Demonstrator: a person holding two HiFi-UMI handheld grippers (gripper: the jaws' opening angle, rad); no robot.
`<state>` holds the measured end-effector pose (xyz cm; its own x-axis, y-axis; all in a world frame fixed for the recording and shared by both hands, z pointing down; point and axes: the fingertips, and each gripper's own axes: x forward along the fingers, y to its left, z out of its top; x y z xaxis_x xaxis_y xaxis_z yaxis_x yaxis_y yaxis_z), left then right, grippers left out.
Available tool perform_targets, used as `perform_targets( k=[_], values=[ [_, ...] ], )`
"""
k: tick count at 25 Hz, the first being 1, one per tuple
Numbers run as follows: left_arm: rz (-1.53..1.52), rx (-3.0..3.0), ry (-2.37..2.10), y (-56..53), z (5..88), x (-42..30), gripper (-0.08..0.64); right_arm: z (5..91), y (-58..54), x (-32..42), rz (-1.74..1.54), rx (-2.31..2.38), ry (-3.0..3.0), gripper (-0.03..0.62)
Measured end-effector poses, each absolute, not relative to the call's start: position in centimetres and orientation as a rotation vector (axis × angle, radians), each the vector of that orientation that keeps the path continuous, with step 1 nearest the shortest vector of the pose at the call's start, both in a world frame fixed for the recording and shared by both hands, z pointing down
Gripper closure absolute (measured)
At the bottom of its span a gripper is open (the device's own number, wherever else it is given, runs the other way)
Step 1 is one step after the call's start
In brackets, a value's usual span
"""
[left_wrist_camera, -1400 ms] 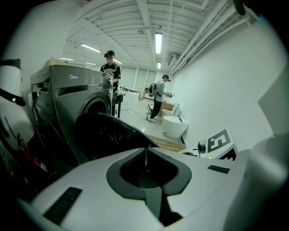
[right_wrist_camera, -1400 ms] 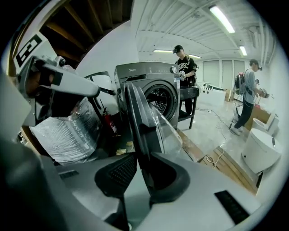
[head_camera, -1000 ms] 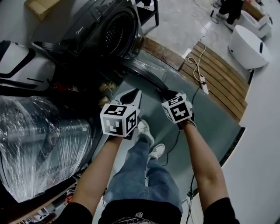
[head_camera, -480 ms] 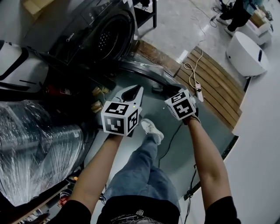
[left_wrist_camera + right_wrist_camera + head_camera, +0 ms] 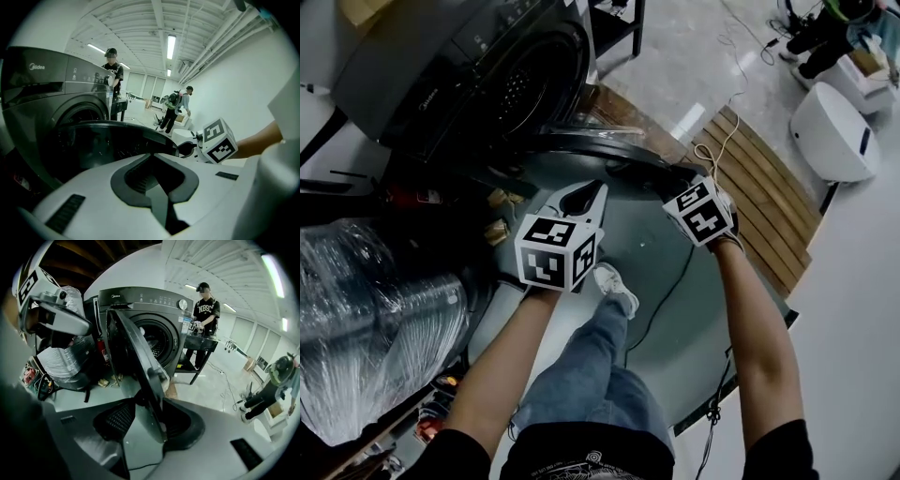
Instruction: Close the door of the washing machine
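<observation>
The dark washing machine [image 5: 487,66] stands at the upper left with its drum open. Its round door [image 5: 600,148] is swung out toward me. In the right gripper view the door [image 5: 136,357] shows edge-on, in front of the machine [image 5: 159,305]. My right gripper [image 5: 670,180] straddles that rim; its jaws [image 5: 150,401] are opening, with the rim between them and the pads not pressing on it. My left gripper [image 5: 598,190] is shut and empty, just behind the door's dark rim [image 5: 117,131].
A plastic-wrapped bulky load [image 5: 375,309] fills the left. Wooden slats [image 5: 759,187], a cable with a power strip [image 5: 722,141] and a white round appliance [image 5: 830,122] lie to the right. A person stands at a black table [image 5: 204,315] beside the machine. My shoe [image 5: 614,286] is below the grippers.
Both grippers have moved toward the machine and I have stepped forward. The door rim now lies closer to the drum opening. The right gripper has rolled.
</observation>
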<state>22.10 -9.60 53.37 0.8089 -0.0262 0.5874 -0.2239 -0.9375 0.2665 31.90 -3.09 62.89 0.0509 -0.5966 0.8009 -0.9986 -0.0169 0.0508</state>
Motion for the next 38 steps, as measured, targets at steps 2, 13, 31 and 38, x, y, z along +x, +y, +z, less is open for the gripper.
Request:
perform_targets(
  k=[2,13,31,38],
  values=[
    [0.855,2.663,-0.193,-10.4,53.5,23.6,0.525,62.9,-4.1,33.6,0.778,1.663,-1.627,0.405],
    [0.882,2.614,-0.207,-14.6,54.7,29.2,0.525,63.2,-9.7,39.7,0.697,1.494,-1.686,0.395],
    [0.75,2.583,-0.483,-21.4,54.3,34.7,0.525,63.0,-19.2,46.0,0.466,1.226,-1.853,0.39],
    [0.715,2.497,-0.715,-24.2,54.2,36.1,0.525,63.0,-23.9,47.8,0.363,1.091,-1.955,0.394]
  ],
)
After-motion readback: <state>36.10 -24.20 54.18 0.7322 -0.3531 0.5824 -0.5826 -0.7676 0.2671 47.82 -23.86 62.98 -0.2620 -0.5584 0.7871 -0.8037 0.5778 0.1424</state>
